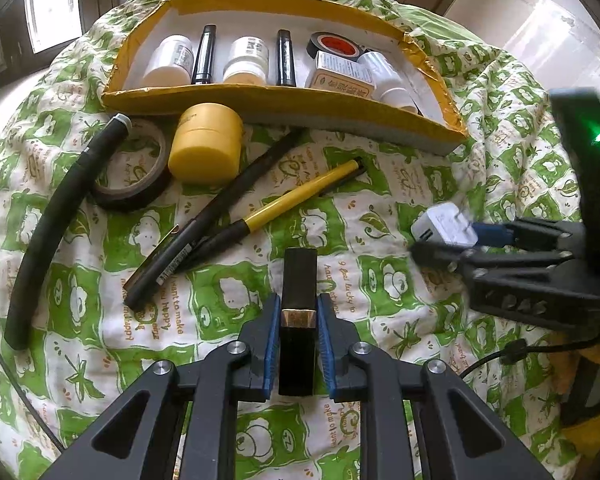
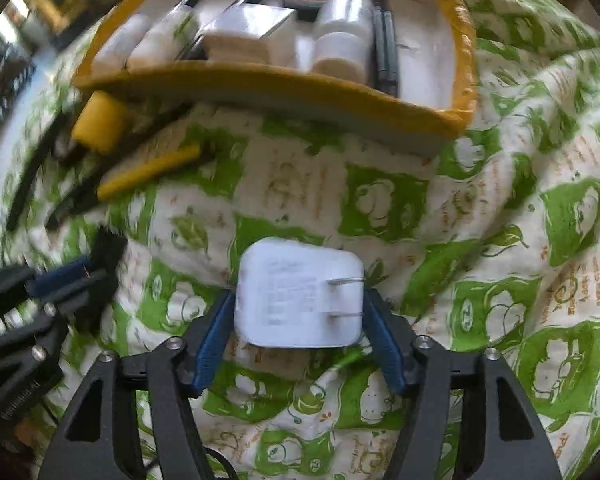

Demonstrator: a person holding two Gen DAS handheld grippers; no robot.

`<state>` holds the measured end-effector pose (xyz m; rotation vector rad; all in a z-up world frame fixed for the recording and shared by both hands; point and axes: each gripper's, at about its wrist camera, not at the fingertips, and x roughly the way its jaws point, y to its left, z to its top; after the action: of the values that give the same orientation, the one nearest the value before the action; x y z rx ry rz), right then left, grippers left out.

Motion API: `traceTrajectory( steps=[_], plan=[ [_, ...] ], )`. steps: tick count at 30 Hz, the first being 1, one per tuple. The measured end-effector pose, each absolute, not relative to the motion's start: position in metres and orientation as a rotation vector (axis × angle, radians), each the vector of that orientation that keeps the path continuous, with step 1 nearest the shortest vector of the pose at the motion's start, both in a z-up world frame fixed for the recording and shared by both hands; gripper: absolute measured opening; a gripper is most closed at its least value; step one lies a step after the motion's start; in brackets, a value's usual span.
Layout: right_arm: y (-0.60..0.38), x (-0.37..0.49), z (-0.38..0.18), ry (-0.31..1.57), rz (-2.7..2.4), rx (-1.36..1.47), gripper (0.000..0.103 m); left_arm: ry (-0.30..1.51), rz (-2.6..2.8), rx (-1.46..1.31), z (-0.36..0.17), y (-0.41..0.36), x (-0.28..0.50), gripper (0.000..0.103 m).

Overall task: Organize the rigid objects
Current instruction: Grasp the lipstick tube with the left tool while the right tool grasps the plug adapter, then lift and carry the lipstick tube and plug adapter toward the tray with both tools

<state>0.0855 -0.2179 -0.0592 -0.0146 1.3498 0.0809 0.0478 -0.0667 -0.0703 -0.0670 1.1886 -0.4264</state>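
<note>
My left gripper (image 1: 298, 312) is shut on a black lipstick tube with a gold band (image 1: 299, 300), held above the green patterned quilt. My right gripper (image 2: 300, 300) is shut on a white plug charger (image 2: 300, 292); it shows at the right of the left wrist view (image 1: 444, 230). A yellow-rimmed box (image 1: 260, 98) lies at the back, holding white bottles (image 1: 170, 60), black tubes, a red-cored tape roll (image 1: 334, 45) and a small carton (image 1: 342, 74). Loose on the quilt lie a yellow jar (image 1: 204, 142), a tape ring (image 1: 136, 164), a black hose (image 1: 60, 220), a black pen (image 1: 212, 216) and a yellow pen (image 1: 300, 196).
The quilt (image 2: 500, 240) covers a rumpled, uneven surface. A black cable (image 1: 512, 354) runs along the lower right. The box's near wall (image 2: 260, 92) stands between the grippers and the box's inside. A window and furniture lie behind.
</note>
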Motion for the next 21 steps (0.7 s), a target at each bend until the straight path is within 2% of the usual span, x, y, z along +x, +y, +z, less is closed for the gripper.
traceTrajectory(
  steps=[9,16,21],
  plan=[
    [-0.206,0.078,-0.025,1.179,0.203,0.032,0.049,1.129,-0.425,-0.106,-0.059,-0.057,0.045,0.018],
    [-0.205,0.078,-0.023,1.166,0.210,0.024,0.049,1.128,-0.428,-0.121,-0.058,-0.055,0.045,0.018],
    [-0.208,0.076,-0.024,1.170,0.206,0.019,0.049,1.214,-0.420,-0.090,-0.073,-0.064,0.050,0.018]
  ],
)
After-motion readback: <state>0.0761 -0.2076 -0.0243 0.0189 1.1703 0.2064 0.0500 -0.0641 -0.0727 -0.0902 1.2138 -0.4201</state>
